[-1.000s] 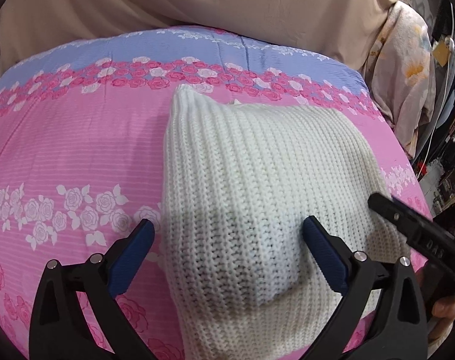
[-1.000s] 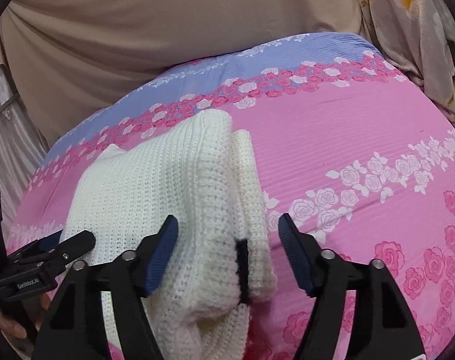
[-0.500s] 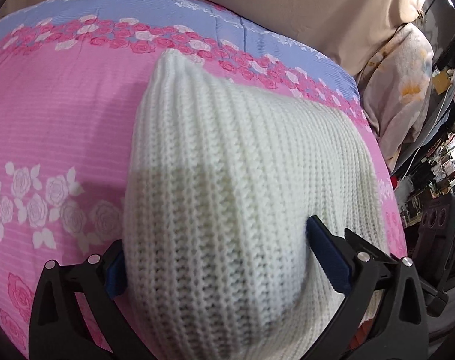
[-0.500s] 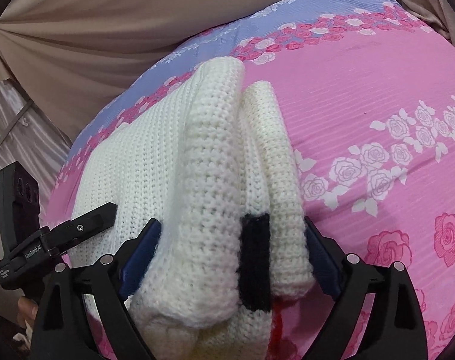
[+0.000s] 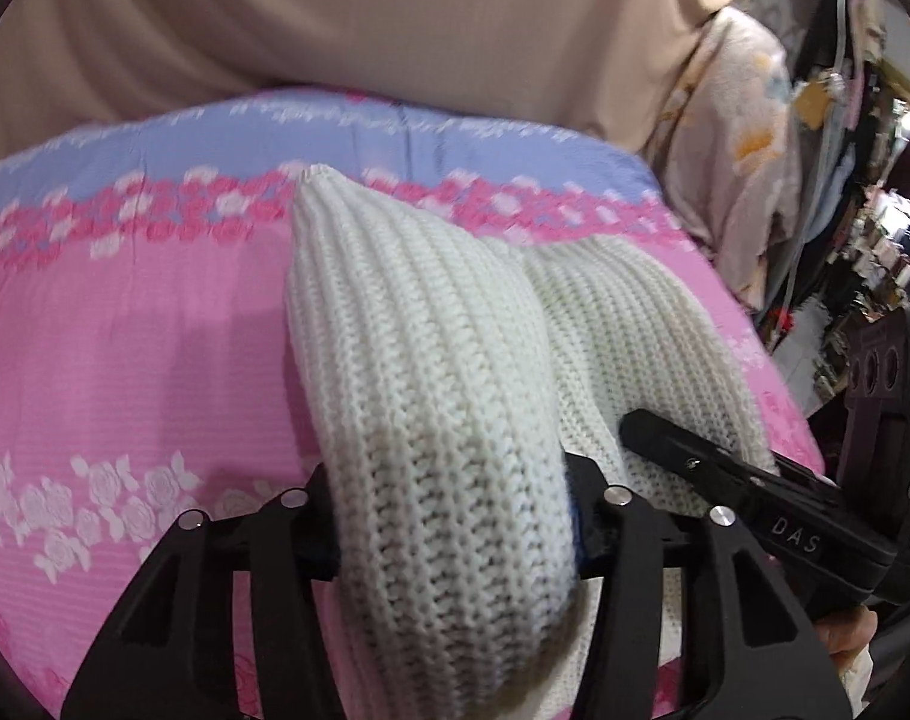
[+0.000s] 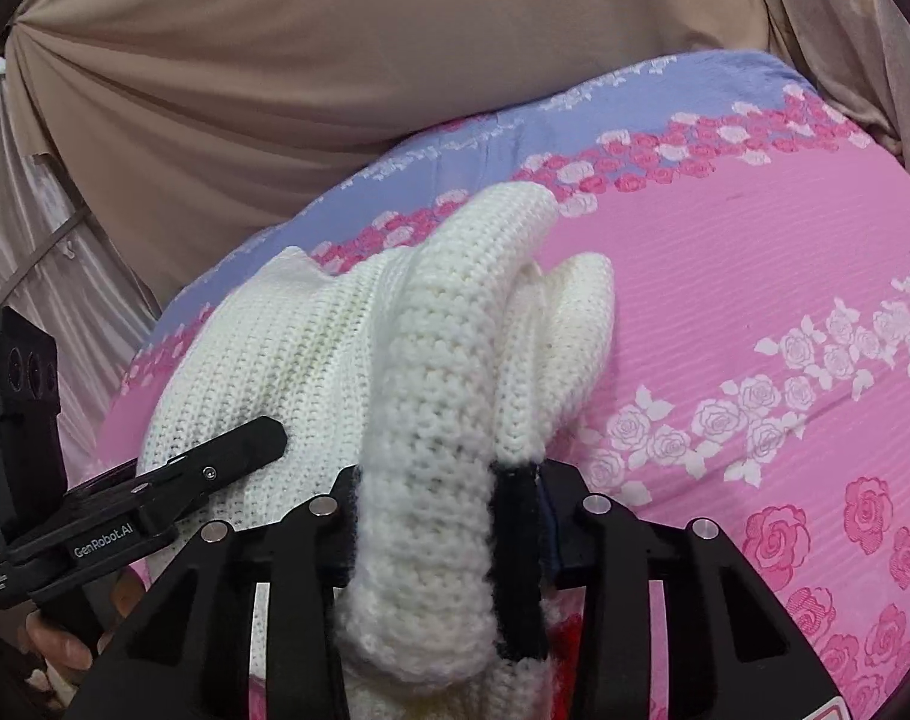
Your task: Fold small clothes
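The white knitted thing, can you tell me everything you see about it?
The white knitted garment is thick, chunky-ribbed cream wool with a black stripe at one edge. It lies on the pink rose bedsheet, its near end bunched up. The left gripper and right gripper, jaws just closing, each pinch a fold.

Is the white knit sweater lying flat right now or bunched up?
Bunched: the white knit sweater is pinched into raised ridges by the left gripper and right gripper.

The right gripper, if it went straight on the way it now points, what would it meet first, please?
The right gripper is already shut on the white knitted garment, so more of that bunched knit comes first; past it, probably the pink floral bedsheet.
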{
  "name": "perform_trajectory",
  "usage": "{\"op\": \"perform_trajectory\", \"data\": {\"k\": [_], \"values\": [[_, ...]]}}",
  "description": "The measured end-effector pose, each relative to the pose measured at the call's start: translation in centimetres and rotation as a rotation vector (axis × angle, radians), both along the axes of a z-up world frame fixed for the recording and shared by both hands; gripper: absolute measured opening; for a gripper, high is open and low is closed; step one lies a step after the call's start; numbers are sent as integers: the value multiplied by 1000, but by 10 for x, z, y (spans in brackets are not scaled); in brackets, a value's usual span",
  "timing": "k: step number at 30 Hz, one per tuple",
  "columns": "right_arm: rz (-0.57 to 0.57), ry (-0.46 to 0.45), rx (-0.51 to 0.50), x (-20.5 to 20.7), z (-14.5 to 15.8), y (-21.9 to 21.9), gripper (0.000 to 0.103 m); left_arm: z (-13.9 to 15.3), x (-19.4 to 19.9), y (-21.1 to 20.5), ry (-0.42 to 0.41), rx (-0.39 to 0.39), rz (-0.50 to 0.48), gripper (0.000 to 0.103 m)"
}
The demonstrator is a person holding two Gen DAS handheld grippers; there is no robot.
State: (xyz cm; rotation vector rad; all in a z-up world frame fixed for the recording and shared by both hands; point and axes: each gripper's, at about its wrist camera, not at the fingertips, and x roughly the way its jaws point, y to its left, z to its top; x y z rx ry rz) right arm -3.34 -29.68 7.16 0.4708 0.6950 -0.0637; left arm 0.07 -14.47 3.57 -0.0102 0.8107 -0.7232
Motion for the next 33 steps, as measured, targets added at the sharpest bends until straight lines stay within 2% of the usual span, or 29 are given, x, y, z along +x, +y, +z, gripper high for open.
{"op": "perform_trajectory", "data": {"k": [2,6,9,13,15,18,20,21,22,23,24,25,26,27,28,30,31,33], "values": [[-4,-57,-56,-8,25,11,38,22,-7,8,-65,-28,-17,48],[19,-245,-134,-20,86,31,38,78,-18,40,-232,-114,-41,49],[66,-365,-152,-7,125,46,39,118,-17,66,-354,-166,-31,50],[138,-455,-148,32,150,70,41,150,6,101,-447,-183,22,54],[166,-438,-115,68,143,76,44,151,28,116,-451,-168,52,57],[191,-318,-29,132,96,77,49,127,78,129,-383,-107,95,69],[189,-149,22,181,37,74,50,84,128,133,-280,-58,147,76],[162,-67,16,197,11,73,49,59,151,133,-219,-20,158,77],[109,29,-12,208,-15,71,47,34,171,135,-160,28,192,74],[79,90,-19,212,-32,69,40,12,187,141,-99,64,224,71],[104,60,41,208,-39,66,42,-7,199,152,-20,56,228,67],[116,16,91,201,-37,62,42,-12,202,163,15,5,218,68],[100,-5,88,196,-31,59,46,-12,204,176,33,-85,209,70],[78,-16,55,195,-23,58,56,-10,206,185,38,-130,214,79],[67,-34,33,197,-15,56,60,-7,208,190,39,-158,222,86],[83,-38,40,213,-5,53,67,-3,214,190,48,-189,221,89],[95,-23,50,222,-6,54,68,-3,216,187,58,-190,209,93],[129,35,67,244,-19,59,72,-11,225,180,86,-177,191,93]]}}
